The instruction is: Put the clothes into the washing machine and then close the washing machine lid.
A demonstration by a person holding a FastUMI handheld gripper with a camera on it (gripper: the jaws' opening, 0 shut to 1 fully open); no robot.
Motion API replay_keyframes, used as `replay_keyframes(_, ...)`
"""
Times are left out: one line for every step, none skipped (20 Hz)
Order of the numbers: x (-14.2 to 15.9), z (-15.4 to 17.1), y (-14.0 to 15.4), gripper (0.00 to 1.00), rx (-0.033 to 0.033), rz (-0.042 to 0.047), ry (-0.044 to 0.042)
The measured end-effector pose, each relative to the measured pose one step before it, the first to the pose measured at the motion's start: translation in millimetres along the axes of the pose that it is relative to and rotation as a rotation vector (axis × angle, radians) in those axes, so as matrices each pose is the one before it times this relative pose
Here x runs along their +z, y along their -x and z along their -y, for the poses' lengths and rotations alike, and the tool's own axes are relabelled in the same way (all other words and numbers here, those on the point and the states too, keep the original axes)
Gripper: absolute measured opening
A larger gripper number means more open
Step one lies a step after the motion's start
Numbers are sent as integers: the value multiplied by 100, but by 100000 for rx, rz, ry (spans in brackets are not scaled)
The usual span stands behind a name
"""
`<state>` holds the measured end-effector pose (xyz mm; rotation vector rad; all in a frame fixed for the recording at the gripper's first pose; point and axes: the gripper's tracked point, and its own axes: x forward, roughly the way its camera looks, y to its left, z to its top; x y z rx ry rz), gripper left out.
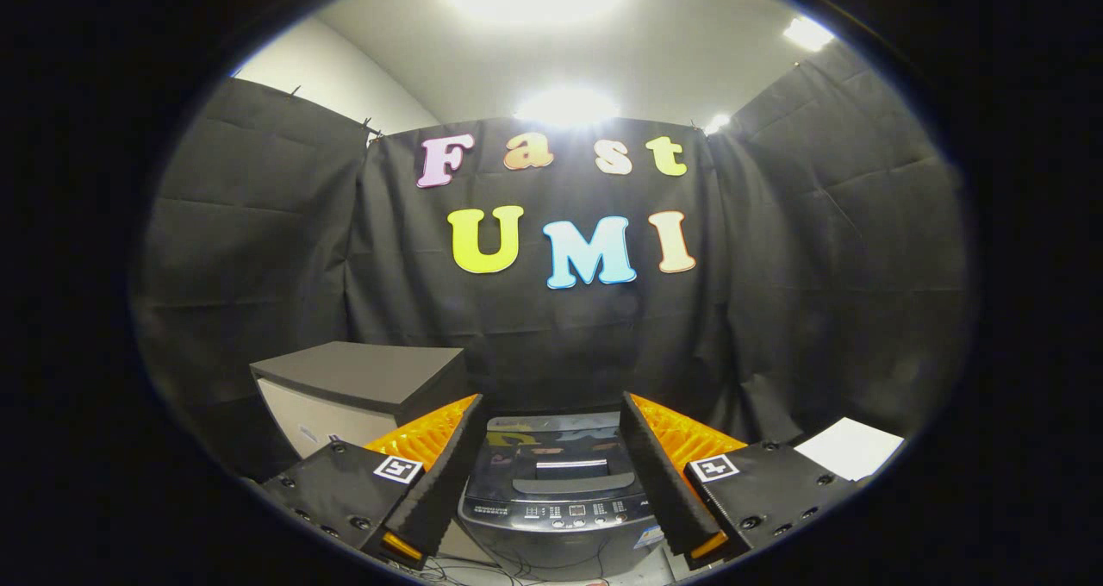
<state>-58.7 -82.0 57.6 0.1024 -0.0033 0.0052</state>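
1. Your gripper (551, 483) is up in the air w/ its two fingers (444, 483) spread wide apart. They hold nothing and touch nothing.
2. The washing machine (556, 500) sits low down, and you see it in the gap between the fingers, a bit beyond them.
3. Its lid (551, 452) is shut and lies flat on top (it's dark and shiny, so the wall shows in it like a mirror).
4. There's a long handle (569, 483) across the lid, and a row of small buttons (573, 512) on the front strip nearest you.
5. A box w/ a dark flat top (362, 375) stands beside the machine, past the left finger.
6. A white sheet (849, 446) lies off past the right finger.
7. Black cloth (775, 310) hangs all around as the wall, and bright lights (564, 103) shine up top.
8. Thin cables (482, 569) lie on the floor in front of the machine.
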Motion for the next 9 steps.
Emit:
replay_keyframes(-233, 32, 372, 97, 334, -409, 138)
replay_keyframes(-11, 117, 438, 97, -159, 437, 394)
replay_keyframes(191, 364, 306, 97, -567, 460, 291)
replay_keyframes(170, 195, 299, 97, -150, 446, -8)
replay_keyframes(45, 19, 211, 97, 24, 240, -166)
replay_keyframes(55, 37, 200, 97, 12, 47, 327)
replay_keyframes(140, 121, 168, 97, -185, 612, 232)
replay_keyframes(194, 8, 201, 97, 122, 504, 445)
replay_keyframes(175, -44, 181, 97, 168, 815, 324)
